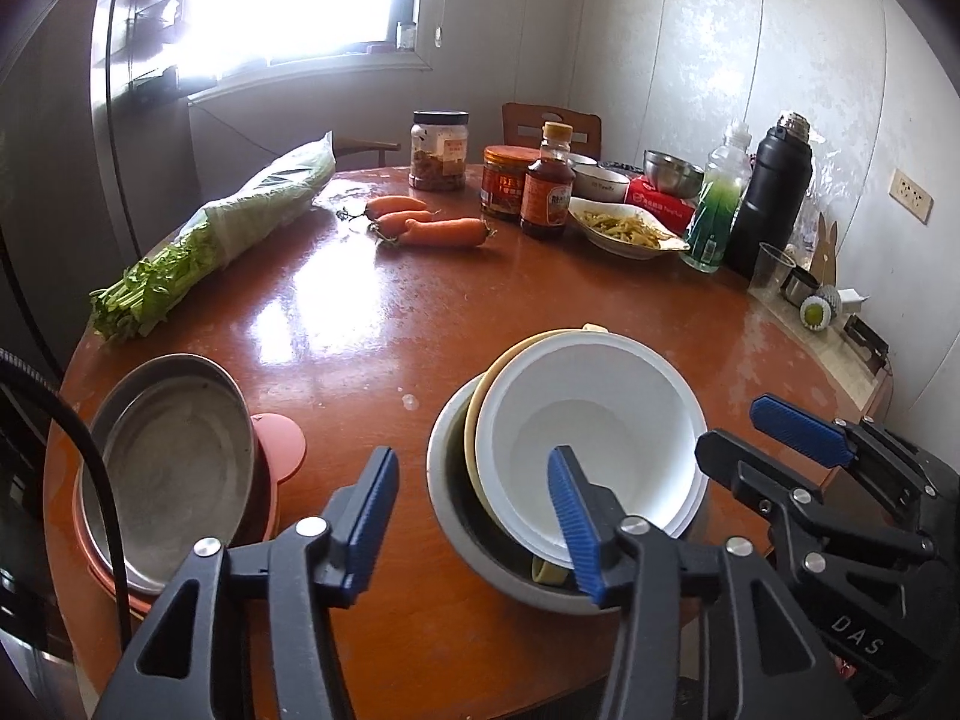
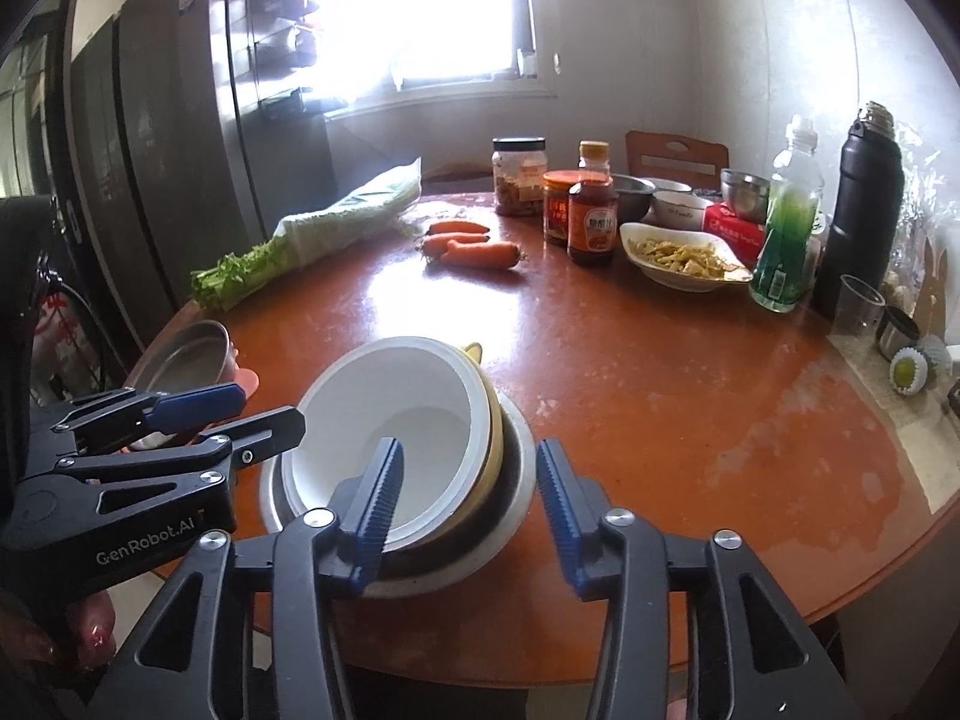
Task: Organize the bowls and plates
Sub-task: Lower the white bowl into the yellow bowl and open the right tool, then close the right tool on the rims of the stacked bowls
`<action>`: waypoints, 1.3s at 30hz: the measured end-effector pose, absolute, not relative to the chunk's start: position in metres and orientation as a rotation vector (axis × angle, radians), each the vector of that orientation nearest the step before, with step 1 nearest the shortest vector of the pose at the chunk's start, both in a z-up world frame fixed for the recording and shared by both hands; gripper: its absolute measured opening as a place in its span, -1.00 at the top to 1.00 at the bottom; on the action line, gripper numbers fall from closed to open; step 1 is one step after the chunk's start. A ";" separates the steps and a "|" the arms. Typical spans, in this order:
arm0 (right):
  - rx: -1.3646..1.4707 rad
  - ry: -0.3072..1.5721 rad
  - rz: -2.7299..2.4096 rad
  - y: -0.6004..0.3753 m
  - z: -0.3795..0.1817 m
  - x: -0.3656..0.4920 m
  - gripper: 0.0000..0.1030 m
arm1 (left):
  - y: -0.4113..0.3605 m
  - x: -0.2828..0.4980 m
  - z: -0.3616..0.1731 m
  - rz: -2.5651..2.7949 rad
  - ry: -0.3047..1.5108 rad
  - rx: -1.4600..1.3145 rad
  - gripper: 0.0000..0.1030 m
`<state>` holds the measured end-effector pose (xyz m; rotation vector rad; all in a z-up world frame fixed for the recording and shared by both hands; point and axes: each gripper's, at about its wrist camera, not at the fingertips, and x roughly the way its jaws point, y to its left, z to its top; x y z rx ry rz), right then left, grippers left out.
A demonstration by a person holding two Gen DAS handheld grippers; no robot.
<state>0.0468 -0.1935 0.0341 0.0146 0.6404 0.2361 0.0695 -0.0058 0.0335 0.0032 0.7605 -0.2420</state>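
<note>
A white bowl (image 1: 591,420) sits tilted in a yellow bowl (image 1: 480,420), nested in a grey bowl (image 1: 447,498), near the front edge of the round table (image 1: 360,330). It also shows in the right wrist view (image 2: 390,420). My left gripper (image 1: 474,516) is open, straddling the stack's left rim, one finger over the white bowl. My right gripper (image 2: 471,507) is open, straddling the stack's right rim. A steel pan (image 1: 174,468) sits in a pink pot (image 1: 282,444) at the left.
Celery in a bag (image 1: 228,222), carrots (image 1: 432,225), jars and a sauce bottle (image 1: 546,192), a dish of food (image 1: 630,228), steel and white bowls (image 1: 672,171), a green bottle (image 1: 717,210) and a black flask (image 1: 771,198) stand at the back. A wall is at the right.
</note>
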 end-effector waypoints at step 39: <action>0.123 0.789 0.266 -0.197 -0.011 0.085 0.09 | -0.014 0.113 -0.019 -0.284 0.893 -0.037 -0.28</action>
